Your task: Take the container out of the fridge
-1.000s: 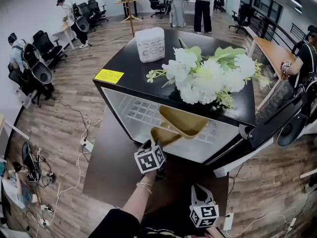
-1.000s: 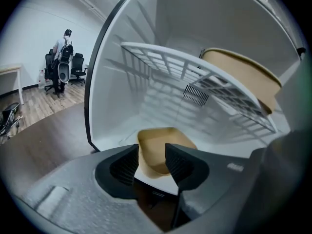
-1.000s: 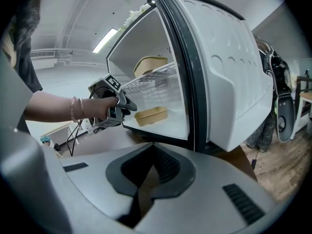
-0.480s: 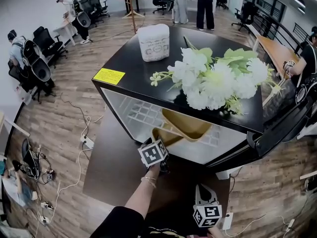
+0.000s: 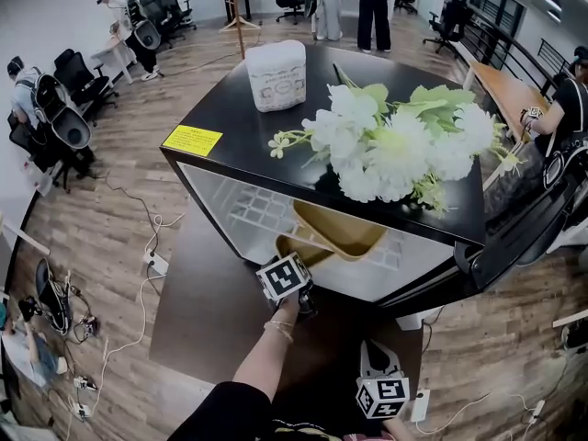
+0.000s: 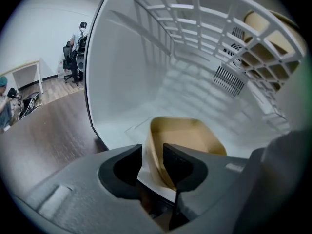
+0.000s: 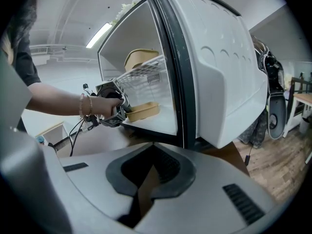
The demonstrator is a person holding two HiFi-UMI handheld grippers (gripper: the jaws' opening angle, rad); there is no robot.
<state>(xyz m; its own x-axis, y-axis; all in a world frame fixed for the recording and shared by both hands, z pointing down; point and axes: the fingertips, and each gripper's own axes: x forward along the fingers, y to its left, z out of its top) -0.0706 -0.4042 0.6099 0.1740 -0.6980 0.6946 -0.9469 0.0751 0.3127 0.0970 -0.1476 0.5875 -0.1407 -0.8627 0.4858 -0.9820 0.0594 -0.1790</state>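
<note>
The lower container (image 6: 187, 135) lies on the floor of the fridge (image 5: 241, 99), at its front edge. It sits under the wire shelf (image 6: 195, 28), on which a second container (image 5: 342, 228) is kept. The left claw (image 6: 152, 154) is set astride the near wall of the lower container, one jaw inside the box and the other outside. The jaws have just been closing, yet a small gap is seen on the outer side, so the wall is judged not yet clamped. The right claw (image 7: 146, 177) is held shut and empty, back from the open door (image 7: 219, 72).

For the step to be done well, the wall should be pinched fully before anything is pulled. The thin wall is likely to bend, so a deep bite is to be preferred. The box should then be drawn straight out and kept low and level, so that the shelf above is not struck.

The place of the jaws on the wall is shown only by the left gripper view. The left hand (image 7: 103, 106) at the box is seen from the side only in the right gripper view. The flowers (image 5: 395, 145) and the tissue roll (image 5: 277, 74) on the fridge top are shown in full only by the head view.
</note>
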